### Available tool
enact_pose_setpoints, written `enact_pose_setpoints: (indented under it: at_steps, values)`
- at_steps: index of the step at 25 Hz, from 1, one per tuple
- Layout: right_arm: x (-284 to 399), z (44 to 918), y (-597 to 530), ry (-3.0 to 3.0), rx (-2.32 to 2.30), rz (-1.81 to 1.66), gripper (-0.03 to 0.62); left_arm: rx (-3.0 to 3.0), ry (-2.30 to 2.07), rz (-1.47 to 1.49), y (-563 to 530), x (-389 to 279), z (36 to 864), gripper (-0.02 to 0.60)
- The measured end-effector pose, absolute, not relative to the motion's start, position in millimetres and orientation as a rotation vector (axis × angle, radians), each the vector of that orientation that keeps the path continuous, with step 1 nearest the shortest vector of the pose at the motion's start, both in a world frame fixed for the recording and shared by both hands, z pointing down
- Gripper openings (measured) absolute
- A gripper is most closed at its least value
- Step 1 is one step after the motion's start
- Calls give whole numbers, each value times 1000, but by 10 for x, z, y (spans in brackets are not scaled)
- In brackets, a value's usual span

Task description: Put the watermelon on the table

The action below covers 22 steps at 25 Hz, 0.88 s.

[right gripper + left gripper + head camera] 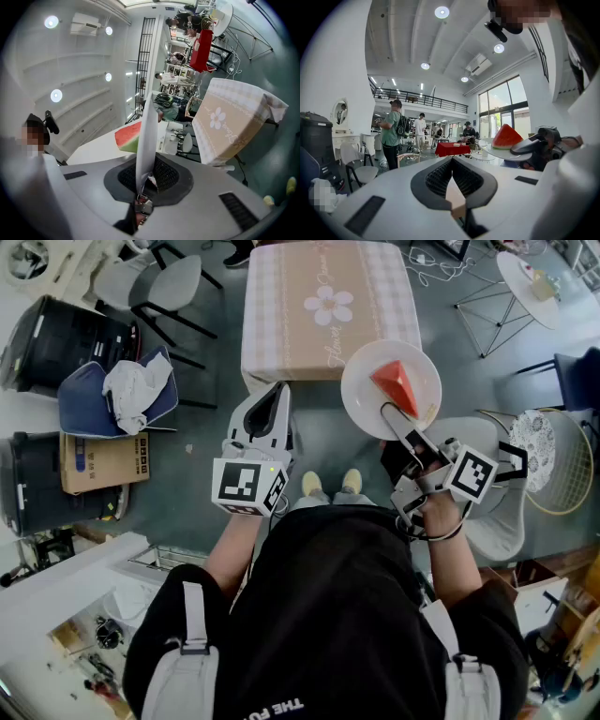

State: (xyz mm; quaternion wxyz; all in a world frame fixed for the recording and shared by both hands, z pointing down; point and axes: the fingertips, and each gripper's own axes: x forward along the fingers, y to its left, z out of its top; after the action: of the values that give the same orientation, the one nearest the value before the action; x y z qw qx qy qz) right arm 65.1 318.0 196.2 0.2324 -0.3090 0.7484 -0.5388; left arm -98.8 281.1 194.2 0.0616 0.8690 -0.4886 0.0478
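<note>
A red wedge of watermelon (396,382) lies on a round white plate (361,395). My right gripper (392,413) is shut on the plate's near rim and holds it level in the air, just off the near right corner of the table (300,277) with the tan checked cloth. In the right gripper view the plate (146,136) stands edge-on between the jaws, with the watermelon (129,137) on its left side and the table (234,122) beyond. My left gripper (278,392) is shut and empty, left of the plate. The left gripper view shows the watermelon (506,137) at the right.
Grey chairs (173,282) stand left of the table. Further left are black bins (66,338), a blue bag (112,395) and a cardboard box (98,460). A white chair (497,521) and a wire-frame round table (553,460) are at the right. Several people (393,133) stand far off.
</note>
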Motion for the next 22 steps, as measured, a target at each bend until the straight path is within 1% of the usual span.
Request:
enact_pose_setpoints:
  at_steps: [15,22]
  values:
    - [381,1879,3251,2074,-867,-1438,32,2691,-1466,113,2799,-1299,1846,9]
    - [139,1876,3274,2060,-888,-1432,32,2767,-1463,104,2693,-1595,1707,10]
